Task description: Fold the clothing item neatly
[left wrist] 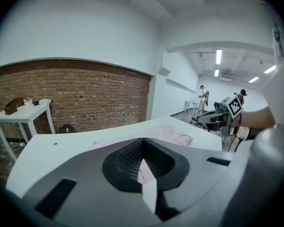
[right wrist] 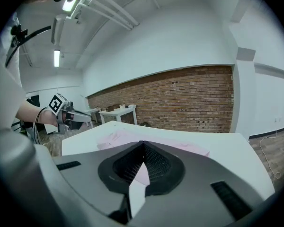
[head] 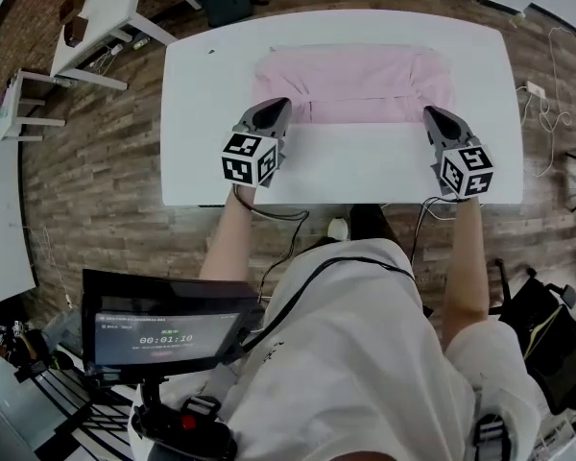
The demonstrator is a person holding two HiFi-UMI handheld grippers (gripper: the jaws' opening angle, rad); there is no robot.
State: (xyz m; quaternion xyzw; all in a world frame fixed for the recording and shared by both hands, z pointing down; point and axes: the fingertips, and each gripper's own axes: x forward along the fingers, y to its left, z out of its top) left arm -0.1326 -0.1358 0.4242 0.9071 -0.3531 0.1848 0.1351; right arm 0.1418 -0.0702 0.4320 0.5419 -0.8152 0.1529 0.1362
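Pale pink garment on white worktop; grey left gripper and right gripper, black-and-white marker cubes; brown plank floor.

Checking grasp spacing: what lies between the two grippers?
In the head view, the near edge of the pink garment runs from the left gripper to the right gripper. Nearer the person there is only bare table.

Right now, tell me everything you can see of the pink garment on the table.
The pink garment is pale, soft-looking cloth lying flat on the white table, folded into a wide rectangle with side parts turned inward and light creases. It lies toward the table's far side. The left tool and right tool are each shut on its near edge, one near each corner.
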